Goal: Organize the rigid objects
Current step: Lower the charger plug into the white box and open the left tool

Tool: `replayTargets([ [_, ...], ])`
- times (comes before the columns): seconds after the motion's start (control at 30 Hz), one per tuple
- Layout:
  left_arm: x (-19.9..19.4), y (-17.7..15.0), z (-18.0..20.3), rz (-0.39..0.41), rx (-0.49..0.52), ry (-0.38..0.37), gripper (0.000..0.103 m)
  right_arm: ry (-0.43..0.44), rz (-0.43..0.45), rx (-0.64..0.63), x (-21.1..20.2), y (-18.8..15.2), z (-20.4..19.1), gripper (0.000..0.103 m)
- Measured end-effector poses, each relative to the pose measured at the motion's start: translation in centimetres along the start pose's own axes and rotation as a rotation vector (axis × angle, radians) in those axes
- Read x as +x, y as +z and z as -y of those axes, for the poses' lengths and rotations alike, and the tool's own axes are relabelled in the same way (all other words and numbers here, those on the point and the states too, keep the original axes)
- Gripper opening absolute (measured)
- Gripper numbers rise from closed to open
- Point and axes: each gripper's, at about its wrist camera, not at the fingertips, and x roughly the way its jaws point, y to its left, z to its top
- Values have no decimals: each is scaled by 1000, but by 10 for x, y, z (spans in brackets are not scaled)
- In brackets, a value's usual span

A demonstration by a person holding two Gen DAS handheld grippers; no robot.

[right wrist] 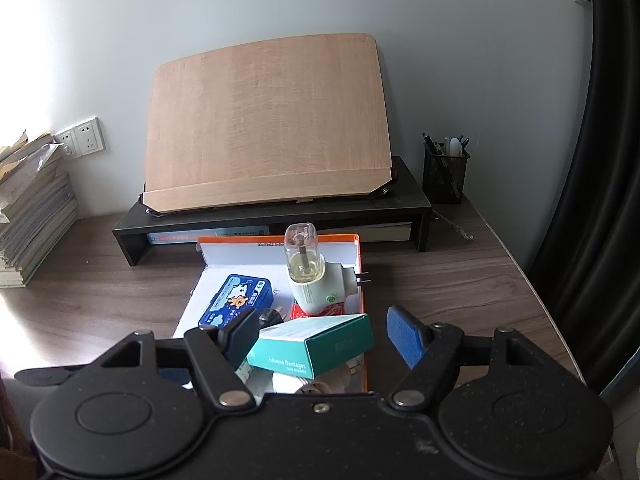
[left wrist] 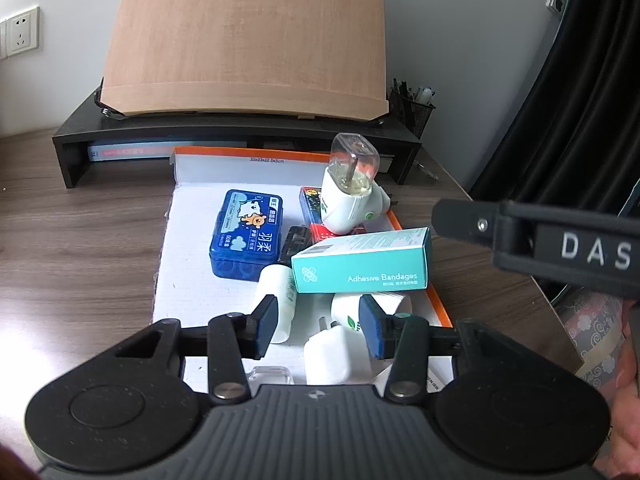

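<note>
Left wrist view: the left gripper (left wrist: 318, 318) is seen part open over the near end of the orange-edged box (left wrist: 436, 304), nothing pressed between its pads; a white bottle (left wrist: 276, 300) lies just beside the left pad, a white plug adapter (left wrist: 330, 354) below the gap. The teal bandage carton (left wrist: 360, 260) is propped tilted on other items; behind it stand the mosquito vaporizer (left wrist: 352, 188) and the blue tin (left wrist: 246, 236). Right wrist view: the right gripper (right wrist: 320, 336) is held wide, jaws either side of the carton, not touching it. Judged step: the carton is to be picked. Pads are best squared to its long faces and closed gently, cardboard being crushable; it should be lifted straight up so the vaporizer is not toppled.
</note>
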Motion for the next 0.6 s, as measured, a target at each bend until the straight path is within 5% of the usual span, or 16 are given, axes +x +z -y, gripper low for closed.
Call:
replayTargets([
  [0.3, -32, 1, 2, 23, -6, 113, 94, 8, -12, -11, -22, -9, 5, 87],
  [0.6, -44, -20, 5, -40, -21, 158, 103, 11, -83, -7, -38, -31, 17, 89],
])
